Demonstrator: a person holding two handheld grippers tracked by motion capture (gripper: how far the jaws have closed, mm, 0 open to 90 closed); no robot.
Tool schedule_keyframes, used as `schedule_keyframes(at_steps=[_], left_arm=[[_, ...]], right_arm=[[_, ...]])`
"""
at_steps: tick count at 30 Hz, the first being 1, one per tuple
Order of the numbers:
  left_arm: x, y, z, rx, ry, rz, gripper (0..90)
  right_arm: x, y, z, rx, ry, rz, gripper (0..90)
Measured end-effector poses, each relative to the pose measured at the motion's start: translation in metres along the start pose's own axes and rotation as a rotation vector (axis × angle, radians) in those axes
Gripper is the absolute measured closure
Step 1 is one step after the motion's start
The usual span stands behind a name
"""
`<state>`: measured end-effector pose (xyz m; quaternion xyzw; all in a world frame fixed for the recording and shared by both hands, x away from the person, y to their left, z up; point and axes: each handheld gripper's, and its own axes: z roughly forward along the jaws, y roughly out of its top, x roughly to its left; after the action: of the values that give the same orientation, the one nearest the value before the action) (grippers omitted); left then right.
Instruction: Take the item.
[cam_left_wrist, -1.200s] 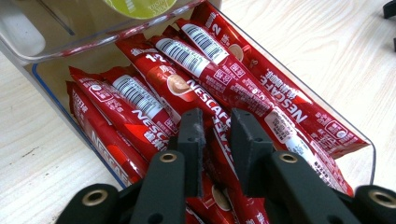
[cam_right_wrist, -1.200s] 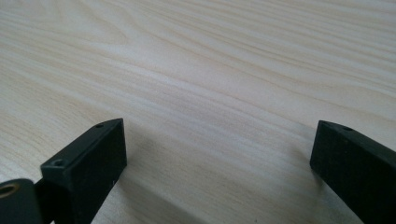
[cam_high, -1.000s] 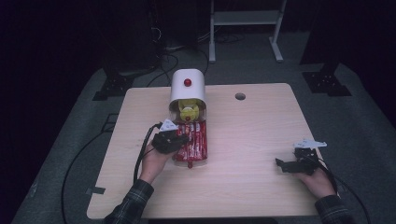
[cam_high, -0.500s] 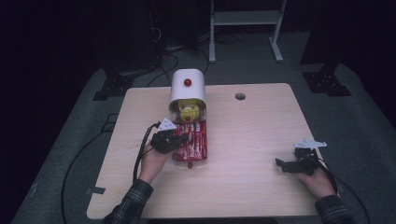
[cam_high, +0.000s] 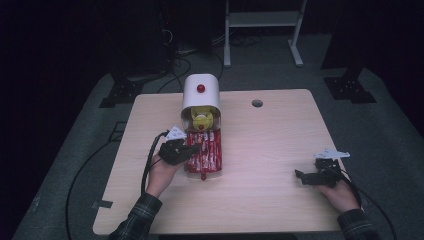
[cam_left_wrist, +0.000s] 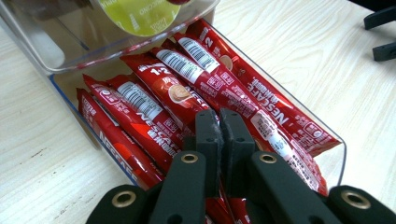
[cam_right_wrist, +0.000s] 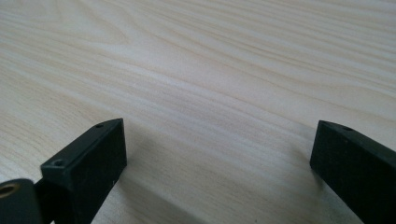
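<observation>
A clear drawer full of red Nescafe sachets sticks out of a white dispenser with a red knob. A yellow-green capsule sits in the dispenser's mouth. My left gripper hangs over the drawer's left side. In the left gripper view its jaws are pressed together just above the sachets, and I see nothing between them. My right gripper rests low at the table's right front, open over bare wood.
The light wooden table has a round cable hole near its back edge. A black cable trails from the left gripper. Behind the table stand a white frame and dark stands on grey floor.
</observation>
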<state>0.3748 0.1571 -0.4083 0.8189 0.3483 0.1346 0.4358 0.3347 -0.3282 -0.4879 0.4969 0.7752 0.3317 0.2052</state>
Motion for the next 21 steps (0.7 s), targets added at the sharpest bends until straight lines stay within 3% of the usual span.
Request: schedule_keyframes(at_steps=[21], left_arm=[[0.003, -0.004, -0.022, -0.021, -0.023, 0.002, 87.4]], right_arm=[[0.0, 0.0, 0.0, 0.001, 0.0, 0.0, 2.9]])
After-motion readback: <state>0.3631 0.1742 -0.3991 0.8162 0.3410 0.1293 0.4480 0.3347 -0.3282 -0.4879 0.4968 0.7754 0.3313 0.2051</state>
